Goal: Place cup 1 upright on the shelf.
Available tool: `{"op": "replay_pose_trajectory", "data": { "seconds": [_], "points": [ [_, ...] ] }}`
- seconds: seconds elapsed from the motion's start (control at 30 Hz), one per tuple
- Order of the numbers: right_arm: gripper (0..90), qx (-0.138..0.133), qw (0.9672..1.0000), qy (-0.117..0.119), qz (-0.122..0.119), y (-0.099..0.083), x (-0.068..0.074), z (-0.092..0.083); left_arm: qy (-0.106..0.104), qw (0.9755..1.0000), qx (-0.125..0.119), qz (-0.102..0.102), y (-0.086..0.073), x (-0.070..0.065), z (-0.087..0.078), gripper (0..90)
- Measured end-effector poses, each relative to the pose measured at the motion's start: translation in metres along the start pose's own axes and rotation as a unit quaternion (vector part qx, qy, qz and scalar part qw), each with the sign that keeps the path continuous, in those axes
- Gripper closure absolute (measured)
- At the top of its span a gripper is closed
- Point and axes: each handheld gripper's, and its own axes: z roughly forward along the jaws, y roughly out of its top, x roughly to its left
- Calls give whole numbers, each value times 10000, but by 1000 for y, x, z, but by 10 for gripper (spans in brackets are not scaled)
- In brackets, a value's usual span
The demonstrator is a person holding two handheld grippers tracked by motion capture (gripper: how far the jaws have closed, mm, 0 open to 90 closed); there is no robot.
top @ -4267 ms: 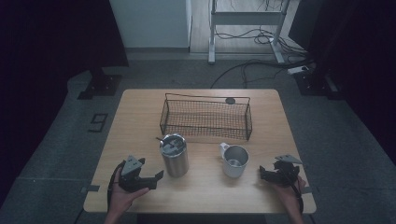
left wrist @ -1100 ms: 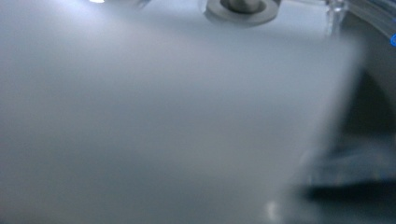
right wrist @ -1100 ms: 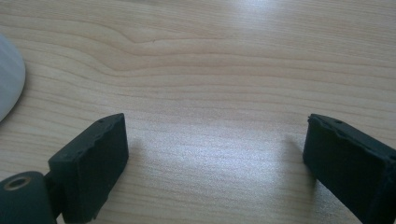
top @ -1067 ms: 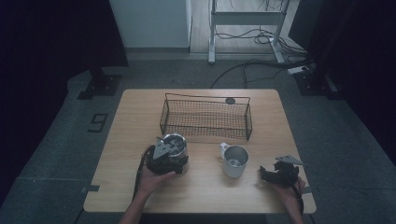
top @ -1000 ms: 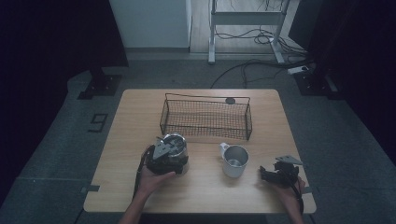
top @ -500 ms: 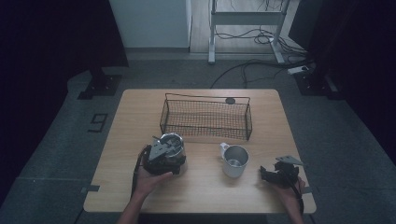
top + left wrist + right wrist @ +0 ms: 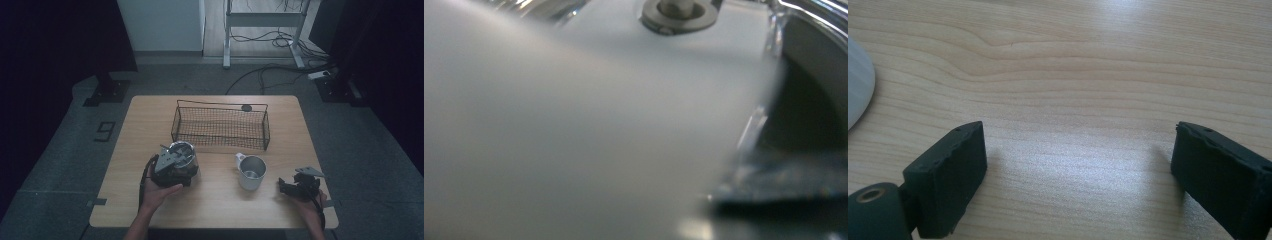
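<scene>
**Left claw up against the steel tumbler, right claw spread on bare wood**

We look down on the wooden table (image 7: 215,210) from the high view, and the action is at the near left. The left gripper (image 7: 176,165) sits right at the steel tumbler (image 7: 182,152), which stands upright just in front of the wire basket's (image 7: 220,125) near left corner. The hand (image 7: 159,192) behind it comes up from the bottom edge. From above, the gripper's body covers the near side of the tumbler, so we cannot tell whether its jaws pinch the wall or only stand beside it. The left gripper view puts us hard against the tumbler (image 7: 574,130): a blurred pale metal surface, a round fitting at the top and a dark hollow at the right. No jaw is clear there either.

Over on the right, the right gripper (image 7: 287,186) rests low near the table's near right corner, held by the other hand (image 7: 310,200). In the right gripper view its two black jaws stand well apart with nothing but wood grain (image 7: 1073,75) between them. Those jaws have just been closing a little, yet they remain spread.

Between the two hands stands the metal mug (image 7: 251,171), upright, handle to its left, apart from both grippers. A pale curved edge of the mug (image 7: 858,85) peeks in at the left of the right gripper view.
</scene>
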Motion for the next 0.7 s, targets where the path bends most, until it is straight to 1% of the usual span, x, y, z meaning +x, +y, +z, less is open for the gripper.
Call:
{"op": "replay_pose_trajectory", "data": {
  "seconds": [0.1,0.23,0.33,0.53,0.7],
  "points": [
    [75,1,10000,0,0,0,0,0,6,10000,-18,13,2,0,-1,39],
    [78,-4,10000,-8,4,0,0,0,28,10000,-48,-16,5,1,-3,39],
    [79,-4,10000,-8,6,0,0,0,5,10000,-47,-58,7,2,-4,39],
    [86,-11,10000,3,-6,0,0,-1,121,9999,-3,-89,13,6,0,39],
    [91,-20,10000,21,-9,-1,0,-1,190,9998,-39,-93,21,8,0,40]
  ]
}}
